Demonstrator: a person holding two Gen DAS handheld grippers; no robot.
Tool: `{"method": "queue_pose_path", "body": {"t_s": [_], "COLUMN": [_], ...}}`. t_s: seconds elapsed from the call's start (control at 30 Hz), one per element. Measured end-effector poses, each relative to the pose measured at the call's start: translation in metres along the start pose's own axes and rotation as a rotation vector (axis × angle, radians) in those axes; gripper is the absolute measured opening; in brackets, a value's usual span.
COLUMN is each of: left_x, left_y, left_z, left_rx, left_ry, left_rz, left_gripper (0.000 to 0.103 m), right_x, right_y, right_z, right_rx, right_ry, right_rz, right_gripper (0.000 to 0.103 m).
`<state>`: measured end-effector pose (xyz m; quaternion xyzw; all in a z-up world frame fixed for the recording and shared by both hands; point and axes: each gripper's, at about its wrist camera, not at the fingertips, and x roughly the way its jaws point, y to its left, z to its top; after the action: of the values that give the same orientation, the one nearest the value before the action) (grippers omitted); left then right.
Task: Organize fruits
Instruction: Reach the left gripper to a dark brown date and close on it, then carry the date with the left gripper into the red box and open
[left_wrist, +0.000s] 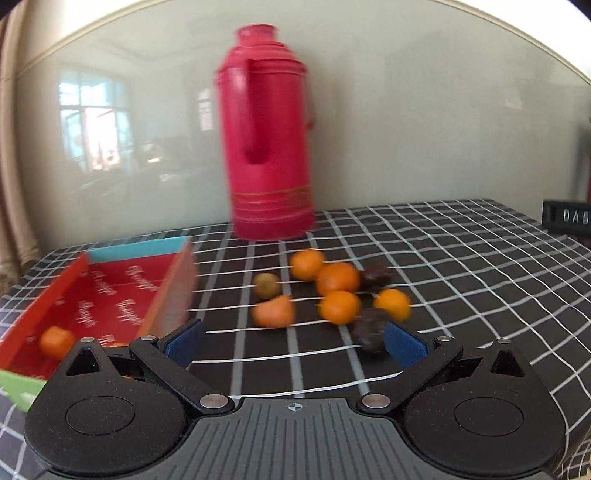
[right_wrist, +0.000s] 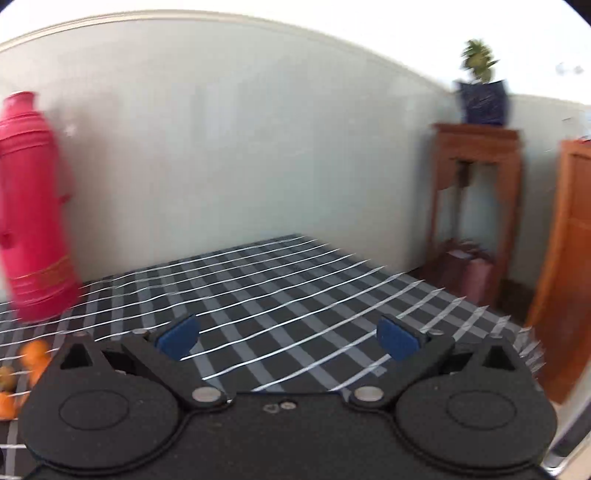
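Observation:
Several oranges (left_wrist: 338, 277) lie in a cluster on the checked tablecloth, with a greenish round fruit (left_wrist: 266, 285) and two dark brown fruits (left_wrist: 369, 334) among them. At the left stands a red box (left_wrist: 122, 295) holding one orange (left_wrist: 55, 341). My left gripper (left_wrist: 293, 343) is open just in front of the cluster, nothing between its blue pads; the right pad (left_wrist: 402, 343) is close beside a dark fruit. My right gripper (right_wrist: 288, 338) is open over bare cloth, with some oranges (right_wrist: 35, 354) at that view's far left edge.
A tall red thermos (left_wrist: 269, 136) stands behind the fruits by the wall, thermos (right_wrist: 31, 210) also at the left in the right wrist view. A black sign (left_wrist: 569, 218) sits at the table's right. Beyond the table edge are a wooden stand (right_wrist: 476, 192) with a potted plant (right_wrist: 480, 96).

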<state>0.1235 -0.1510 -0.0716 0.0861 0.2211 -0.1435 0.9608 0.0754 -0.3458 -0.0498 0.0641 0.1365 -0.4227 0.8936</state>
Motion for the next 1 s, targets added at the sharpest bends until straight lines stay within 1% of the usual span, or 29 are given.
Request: {"method": "queue_pose_path", "body": {"t_s": [0.03, 0.07, 0.13, 0.17, 0.2, 0.27, 0.33, 0.37, 0.4, 0.43, 0.5, 0.53, 0.57, 0.73, 0.87, 1.0], "left_x": [0.006, 0.011, 0.02, 0.024, 0.029, 0.039, 0.046, 0.049, 0.052, 0.055, 0.057, 0.057, 0.057, 0.058, 0.048, 0.034], "left_y": [-0.009, -0.016, -0.028, -0.033, -0.039, -0.047, -0.053, -0.055, -0.056, -0.057, -0.057, -0.057, -0.057, -0.055, -0.052, -0.038], "left_z": [0.001, 0.001, 0.001, 0.0, 0.0, 0.0, -0.001, -0.001, -0.001, -0.002, -0.003, -0.003, -0.003, -0.003, -0.002, 0.004], "left_rx": [0.01, 0.015, 0.013, 0.011, 0.015, 0.017, 0.017, 0.018, 0.014, 0.009, -0.004, -0.005, -0.004, -0.003, 0.008, -0.011], "left_ry": [0.006, 0.013, 0.029, 0.036, 0.043, 0.067, 0.082, 0.089, 0.097, 0.107, 0.113, 0.112, 0.111, 0.101, 0.053, -0.012], "left_rz": [-0.012, -0.02, -0.039, -0.048, -0.051, -0.066, -0.062, -0.065, -0.072, -0.079, -0.078, -0.069, -0.062, -0.058, -0.036, 0.017], "left_gripper": [0.102, 0.102, 0.102, 0.098, 0.09, 0.086, 0.082, 0.076, 0.062, 0.054, 0.043, 0.04, 0.038, 0.038, 0.038, 0.038], "right_x": [0.0, 0.002, 0.002, 0.004, 0.005, 0.002, 0.0, 0.0, -0.002, -0.002, 0.0, 0.001, 0.001, 0.004, 0.002, 0.001], "right_y": [-0.003, -0.007, -0.011, -0.013, -0.015, -0.016, -0.017, -0.019, -0.021, -0.023, -0.029, -0.031, -0.033, -0.039, -0.035, -0.033], "right_z": [0.001, 0.002, 0.003, 0.003, 0.002, 0.001, 0.002, 0.002, 0.003, 0.003, 0.004, 0.004, 0.005, 0.005, 0.004, 0.004], "right_rx": [0.001, -0.004, -0.018, -0.025, -0.032, -0.051, -0.067, -0.07, -0.068, -0.063, -0.049, -0.04, -0.029, 0.005, -0.01, -0.016], "right_ry": [-0.014, -0.025, -0.041, -0.046, -0.05, -0.065, -0.078, -0.082, -0.085, -0.086, -0.082, -0.078, -0.074, -0.053, -0.063, -0.062], "right_rz": [-0.03, -0.04, -0.029, -0.027, -0.026, -0.028, -0.037, -0.04, -0.043, -0.045, -0.052, -0.056, -0.06, -0.057, -0.065, -0.056], "right_gripper": [0.097, 0.097, 0.097, 0.097, 0.097, 0.097, 0.097, 0.097, 0.097, 0.097, 0.097, 0.097, 0.097, 0.097, 0.097, 0.097]}}
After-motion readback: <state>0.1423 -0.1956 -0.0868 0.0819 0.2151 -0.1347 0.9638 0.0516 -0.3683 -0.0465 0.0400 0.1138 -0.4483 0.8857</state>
